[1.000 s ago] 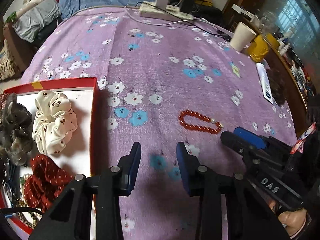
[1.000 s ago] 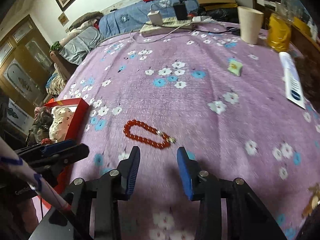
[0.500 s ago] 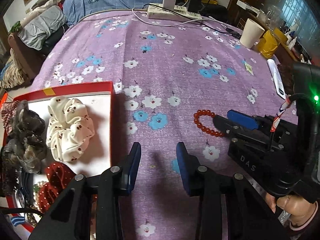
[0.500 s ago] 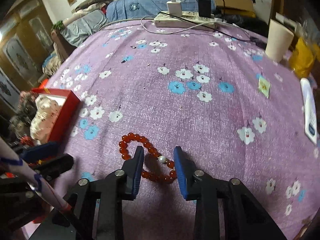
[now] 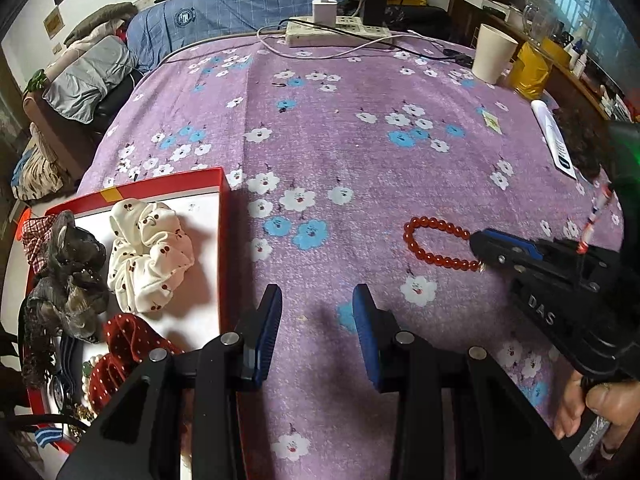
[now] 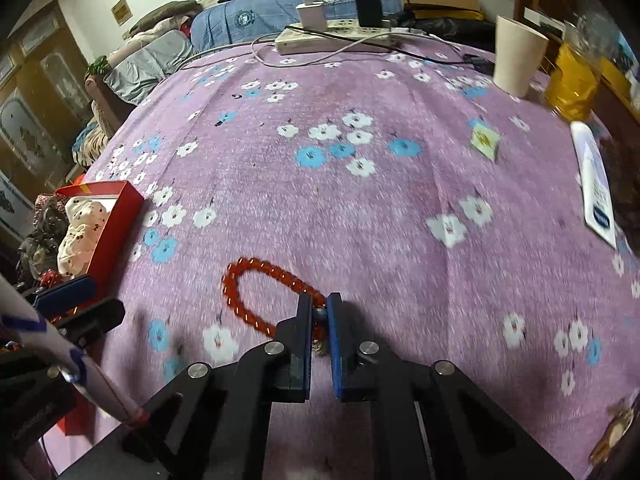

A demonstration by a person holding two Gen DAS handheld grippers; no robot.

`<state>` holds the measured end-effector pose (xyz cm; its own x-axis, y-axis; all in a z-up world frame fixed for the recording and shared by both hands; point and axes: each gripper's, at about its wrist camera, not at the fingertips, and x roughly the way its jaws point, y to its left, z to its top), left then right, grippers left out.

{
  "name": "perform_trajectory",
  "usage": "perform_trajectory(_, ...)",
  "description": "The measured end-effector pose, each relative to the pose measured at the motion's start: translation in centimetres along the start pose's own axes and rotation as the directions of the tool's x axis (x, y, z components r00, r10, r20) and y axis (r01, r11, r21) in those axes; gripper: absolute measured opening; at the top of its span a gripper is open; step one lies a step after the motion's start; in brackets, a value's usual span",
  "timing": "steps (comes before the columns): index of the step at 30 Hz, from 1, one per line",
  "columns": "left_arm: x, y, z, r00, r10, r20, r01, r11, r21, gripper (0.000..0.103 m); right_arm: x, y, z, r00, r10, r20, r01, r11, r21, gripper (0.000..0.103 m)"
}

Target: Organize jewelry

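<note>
Purple floral cloth (image 5: 360,152) covers the table, with a power strip (image 5: 340,32) and a paper cup (image 5: 490,54) at its far edge and a red box (image 5: 222,216) at the left, already holding a cream scrunchie (image 5: 148,256), a dark hair piece (image 5: 68,276) and a red dotted scrunchie (image 5: 124,344).

A red bead bracelet (image 6: 256,292) lies flat on the cloth, well apart from the box. The right gripper (image 6: 319,312) has just been closing, and its jaws now stand pressed together on the near end of the bracelet, where a small metal bead and charm sit; the rest of the loop trails out to the left, lying on the cloth. From the left wrist view the same grip shows at the bracelet's right end. The left gripper (image 5: 316,316) hovers over bare cloth between box and bracelet, jaws apart, holding nothing.

The step in hand looks like picking the bracelet up to carry it to the box. The pinch is on only a few beads, so the lift should be slow and straight up until the whole loop hangs free, without dragging it across the cloth. The carry should stay steady to limit swinging, and the release should wait until the bracelet is low over a bare patch of the box floor beside the scrunchies.
</note>
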<state>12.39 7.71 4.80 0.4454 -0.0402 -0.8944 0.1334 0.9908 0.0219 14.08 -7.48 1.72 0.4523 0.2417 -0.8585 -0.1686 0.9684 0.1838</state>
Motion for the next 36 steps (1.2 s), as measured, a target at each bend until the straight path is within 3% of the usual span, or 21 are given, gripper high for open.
perform_trajectory(7, -0.6, -0.4, -1.1, 1.000, -0.019, -0.009, 0.019, 1.000, -0.023, 0.035, -3.1, -1.2, -2.8, 0.999, 0.050, 0.017, -0.051, 0.997, 0.061, 0.007)
perform_trajectory(17, -2.1, -0.6, -4.3, 0.998, -0.050, -0.026, 0.048, 0.997, -0.066, 0.035, -6.9, -3.1, -9.6, 0.995, 0.095, 0.000, -0.093, 0.981, 0.170, 0.007)
perform_trajectory(25, -4.8, -0.5, -6.8, 0.997, -0.070, -0.011, 0.069, 0.992, -0.103, 0.035, -9.6, -3.0, -12.3, 0.994, 0.112, 0.019, -0.113, 0.976, 0.184, 0.007)
perform_trajectory(31, -6.9, 1.0, -9.1, 0.999, -0.051, 0.004, 0.051, 0.988, -0.144, 0.036, -11.8, -2.9, -13.4, 0.991, 0.126, 0.046, -0.132, 0.974, 0.183, 0.007)
perform_trajectory(36, -8.5, 4.2, -11.4, 1.000, -0.026, 0.008, 0.028, 0.972, -0.235, 0.037, -13.2, -2.5, -14.1, 0.988, 0.142, 0.063, -0.150, 0.974, 0.168, 0.008)
